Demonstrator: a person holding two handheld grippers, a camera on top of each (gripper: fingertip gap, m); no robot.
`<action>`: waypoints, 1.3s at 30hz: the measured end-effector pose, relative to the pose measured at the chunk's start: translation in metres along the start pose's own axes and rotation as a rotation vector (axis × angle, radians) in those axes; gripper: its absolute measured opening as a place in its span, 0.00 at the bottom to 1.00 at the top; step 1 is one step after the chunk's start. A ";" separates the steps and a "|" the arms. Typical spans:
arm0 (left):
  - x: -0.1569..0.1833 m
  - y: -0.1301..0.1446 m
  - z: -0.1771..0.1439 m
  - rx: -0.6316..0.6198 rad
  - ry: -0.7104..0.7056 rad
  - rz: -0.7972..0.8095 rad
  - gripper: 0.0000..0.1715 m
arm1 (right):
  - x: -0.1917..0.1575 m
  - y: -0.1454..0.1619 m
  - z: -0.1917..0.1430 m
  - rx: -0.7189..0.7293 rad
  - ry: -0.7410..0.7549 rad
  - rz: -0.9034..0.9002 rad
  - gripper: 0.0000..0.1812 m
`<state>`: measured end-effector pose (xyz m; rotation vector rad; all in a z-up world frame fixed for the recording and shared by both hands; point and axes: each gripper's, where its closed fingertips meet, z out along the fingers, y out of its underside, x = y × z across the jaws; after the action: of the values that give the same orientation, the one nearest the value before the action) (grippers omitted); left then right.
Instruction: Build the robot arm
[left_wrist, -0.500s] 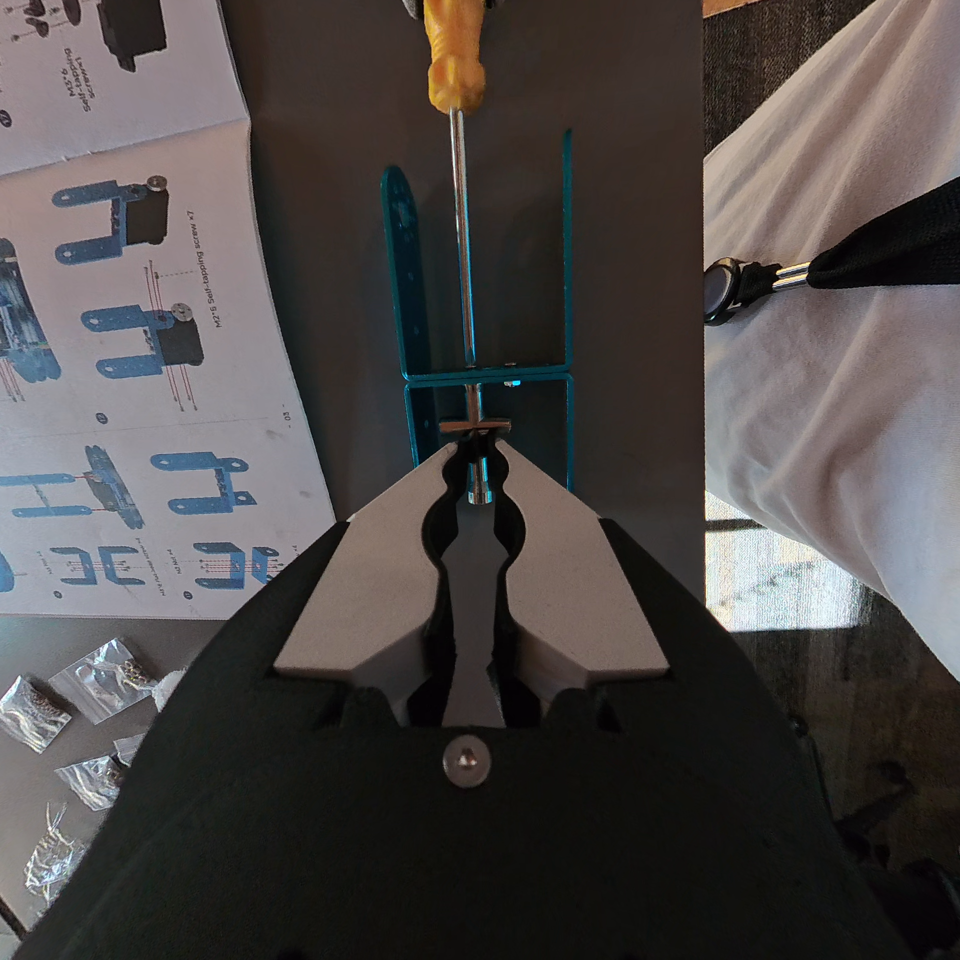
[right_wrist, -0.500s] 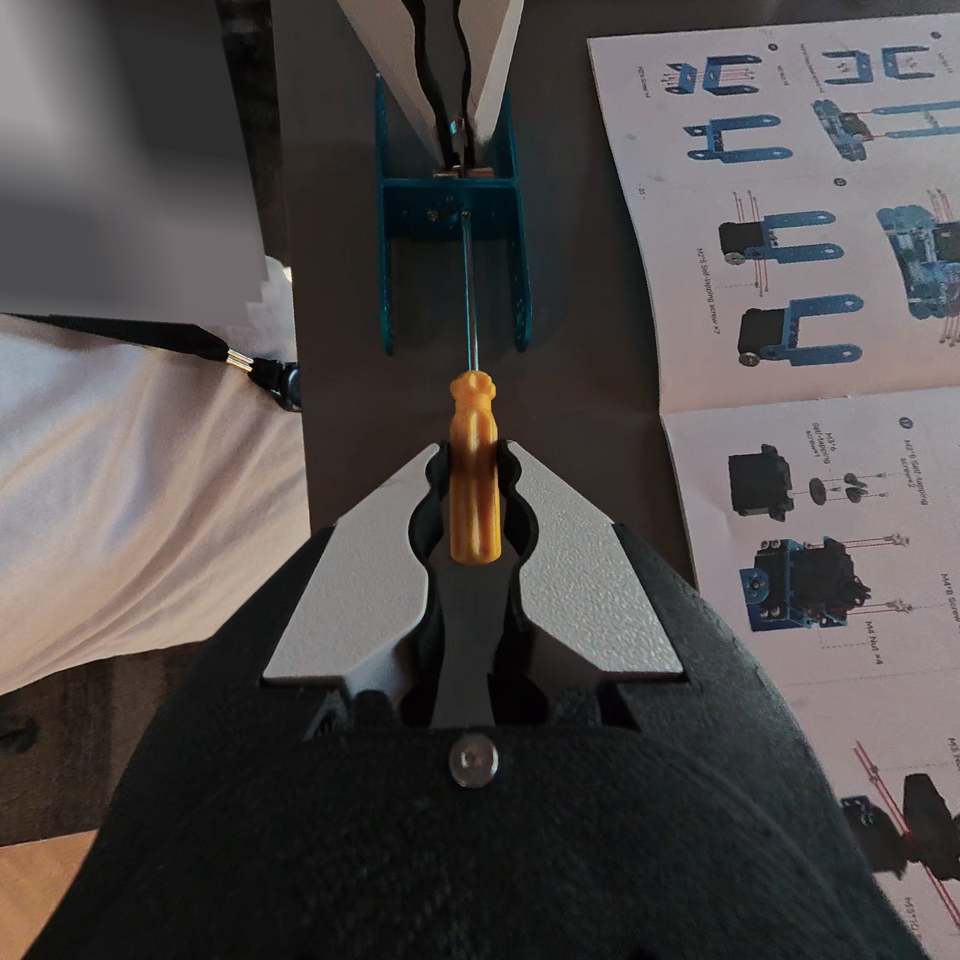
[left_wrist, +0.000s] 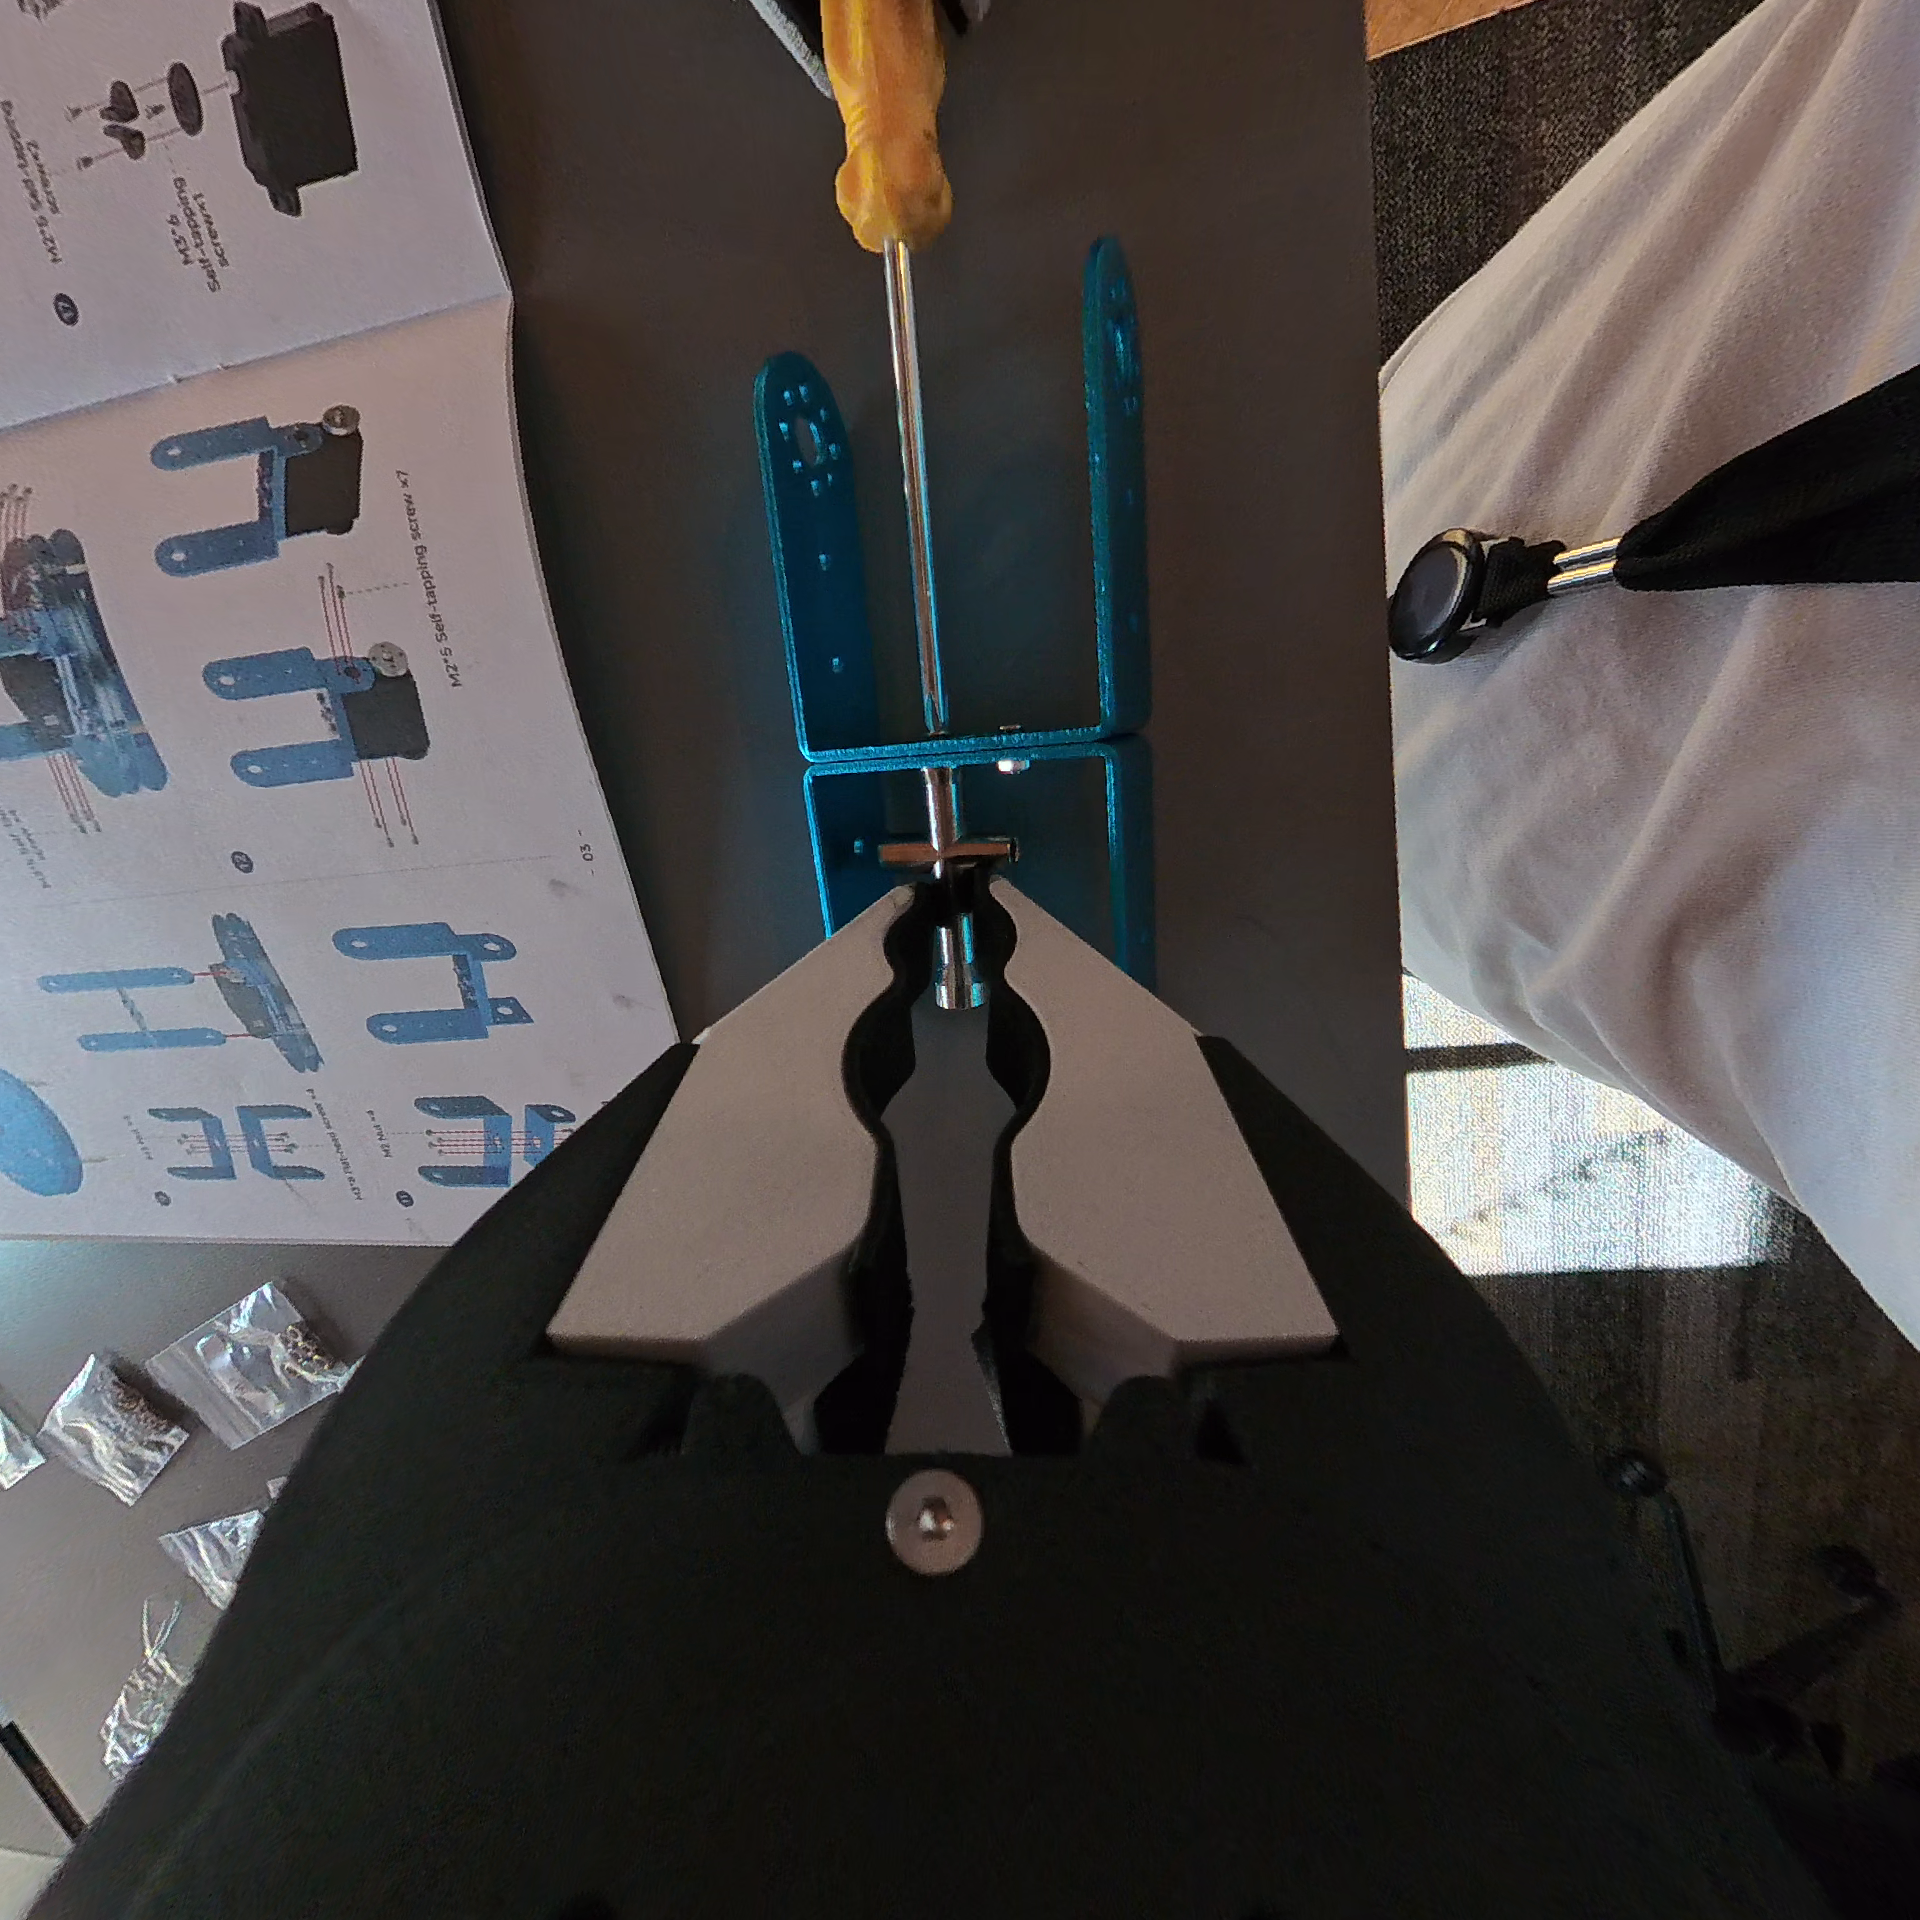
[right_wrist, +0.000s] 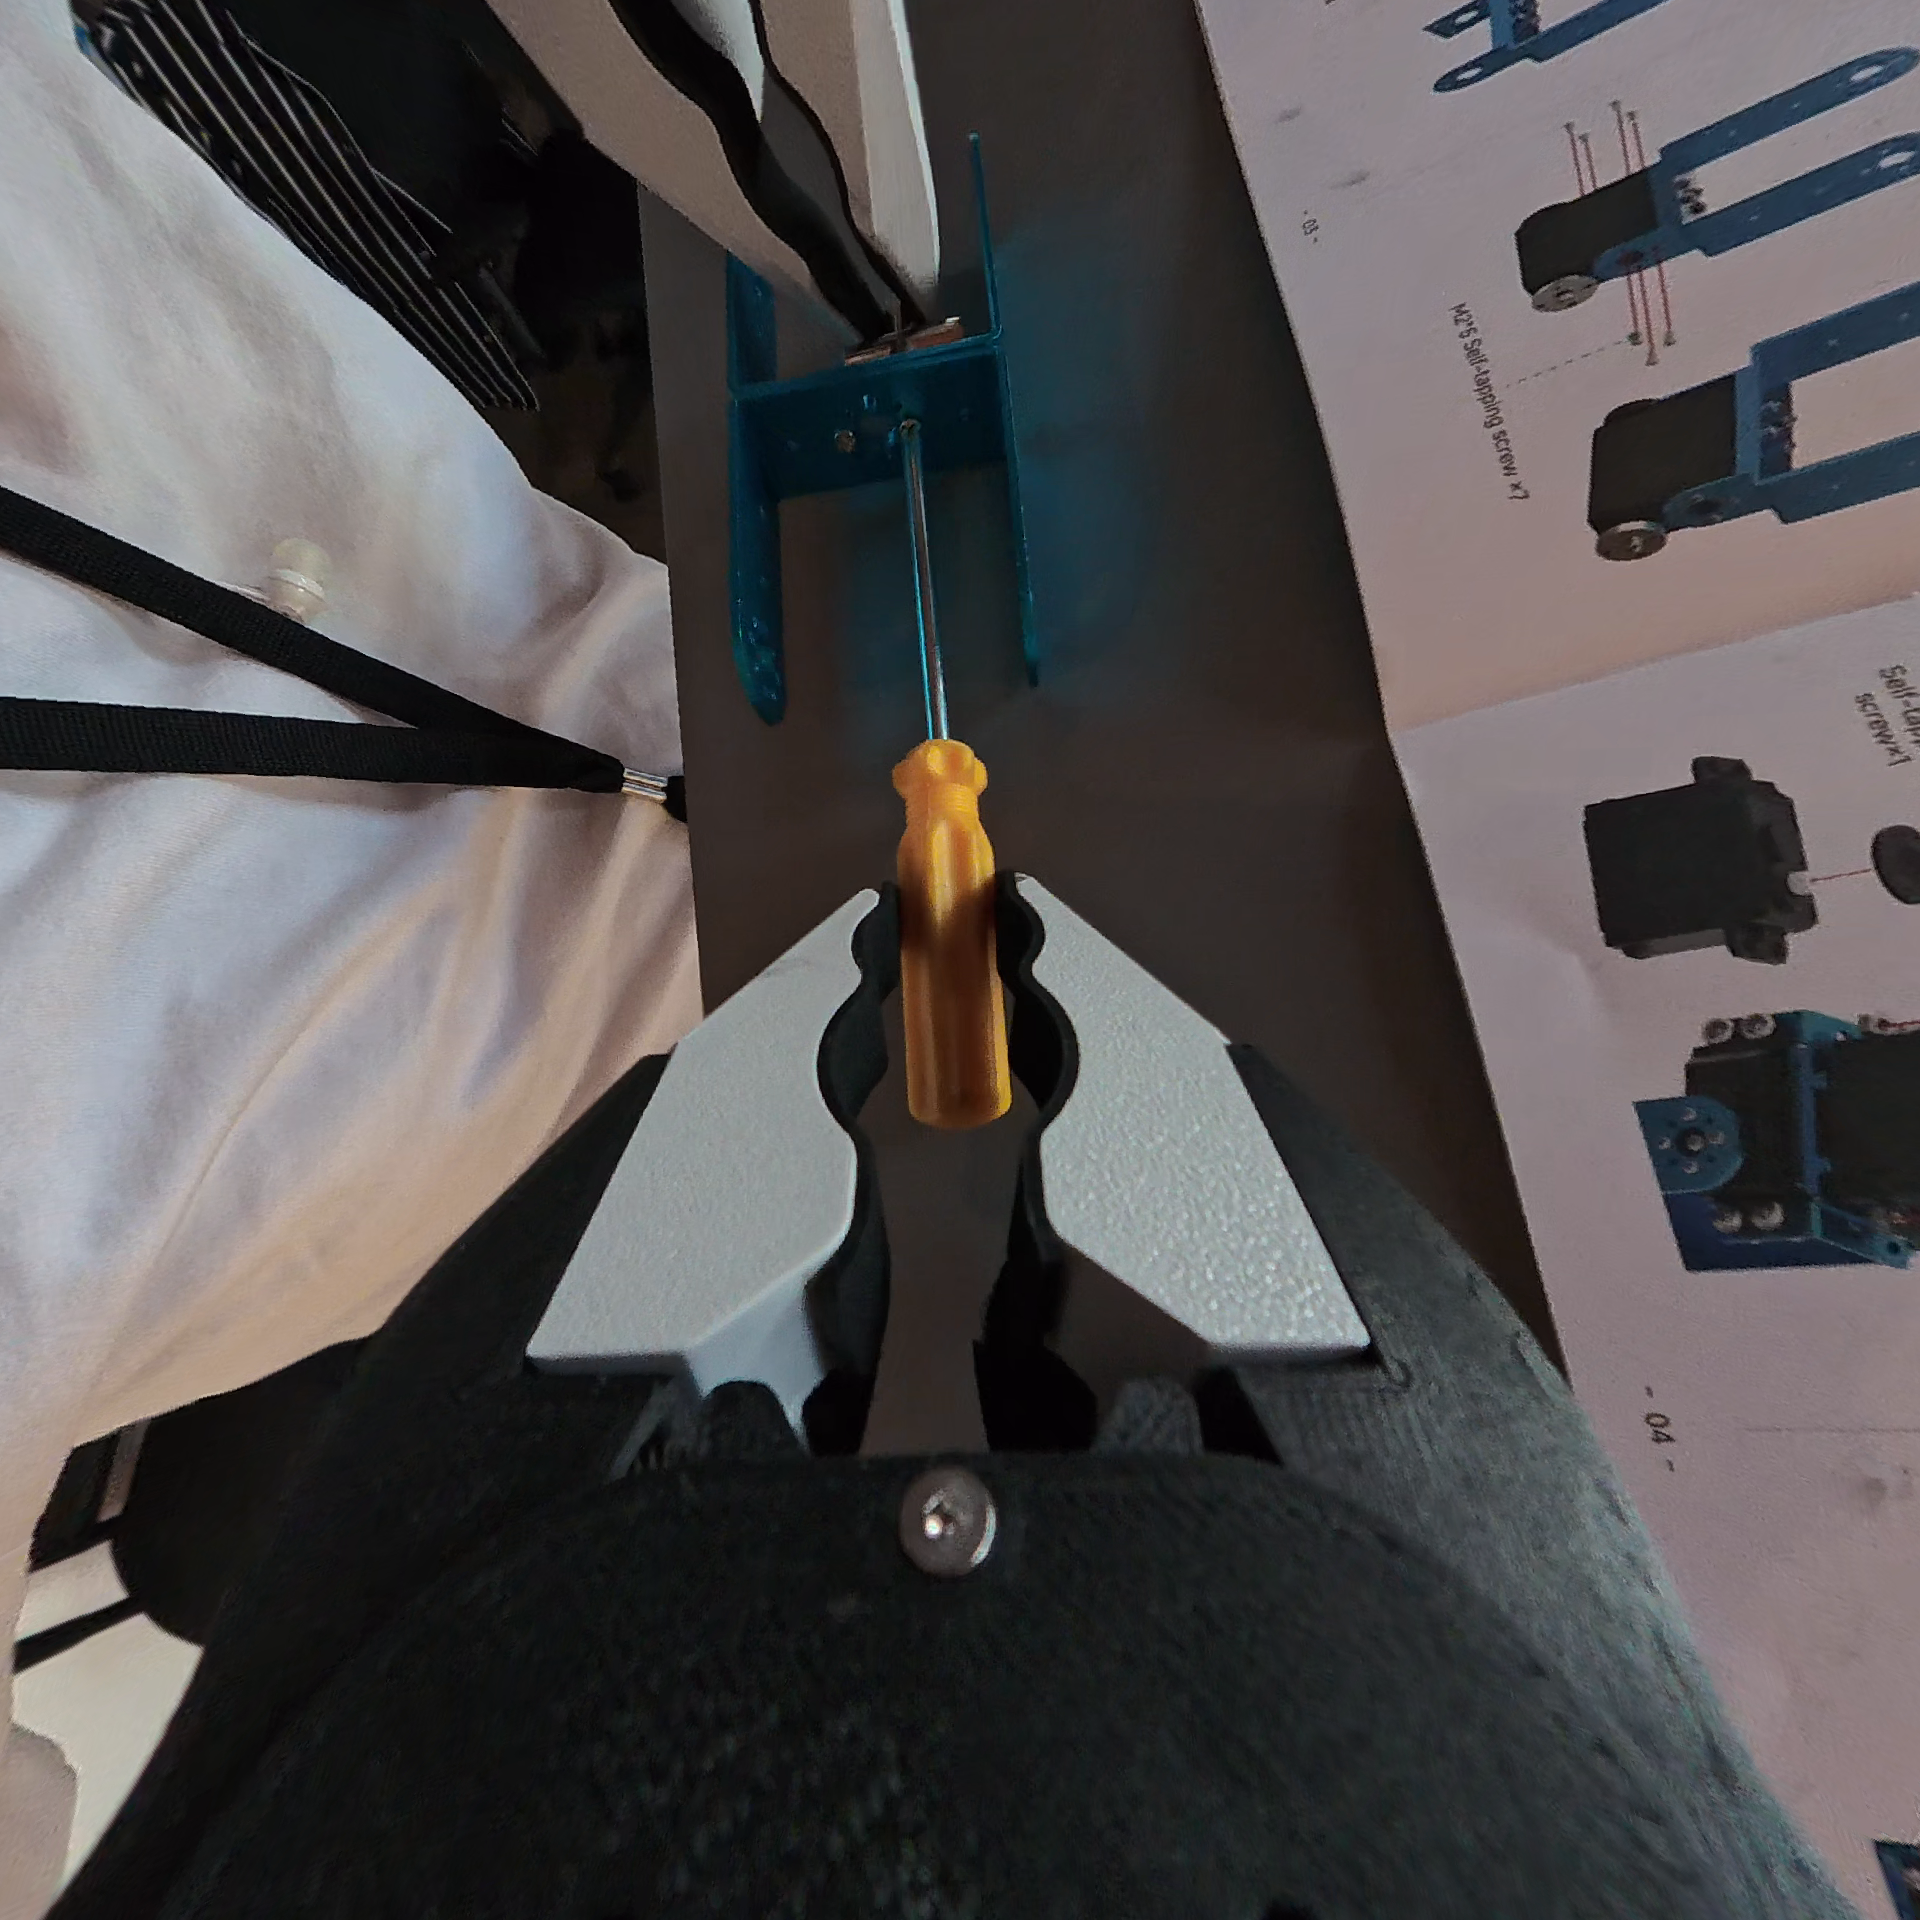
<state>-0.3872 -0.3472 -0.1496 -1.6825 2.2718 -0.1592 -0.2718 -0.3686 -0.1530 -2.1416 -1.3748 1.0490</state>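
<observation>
- Left gripper (left_wrist: 951, 894): fingers clenched on a small silver cross-shaped socket wrench (left_wrist: 948, 909). Its stub end sits in the gap between the pads, crossbar just past the fingertips, fwd end pushed up to the bracket wall.
- Right gripper (right_wrist: 948, 883): fingers clamped round the yellow handle of a screwdriver (right_wrist: 951, 977). Shaft runs straight fwd, tip on a screw spot in the bracket's cross wall. In left wrist view the same screwdriver (left_wrist: 896, 135) comes in from the top, tip meeting that wall from the far side.
- Blue metal brackets (left_wrist: 966, 582): two U-shaped pcs set back to back, cross walls touching, lying on the dark bench (left_wrist: 1226, 312). One pair of arms points toward the right gripper, the other toward the left. In right wrist view the brackets (right_wrist: 883, 447) sit mid-frame w/ the left gripper's grey fingers (right_wrist: 894, 94) behind them.
- The two tools line up along one axis, opposite sides of the joined walls.
- Open instruction booklet (left_wrist: 260, 727) w/ blue part drawings lies flat on the bench beside the brackets; also seen in right wrist view (right_wrist: 1662, 520).
- Small clear bags of hardware (left_wrist: 177, 1403) near the booklet's edge, well apart from the brackets.
- Person in white garment (right_wrist: 260, 935) at the bench edge, black lanyard strap (right_wrist: 312, 727) hanging across it.
</observation>
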 end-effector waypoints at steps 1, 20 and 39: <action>0.000 0.000 0.000 0.000 0.001 0.001 0.03 | 0.000 0.000 0.000 0.002 -0.005 0.006 0.10; 0.001 -0.003 -0.001 -0.001 -0.027 0.049 0.03 | -0.005 0.003 -0.001 -0.045 -0.110 0.143 0.10; 0.003 0.007 -0.005 0.074 -0.007 -0.018 0.03 | -0.005 0.002 -0.010 -0.045 0.113 -0.090 0.10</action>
<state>-0.3959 -0.3487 -0.1469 -1.6639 2.2179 -0.2382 -0.2645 -0.3733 -0.1458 -2.1149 -1.4389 0.8570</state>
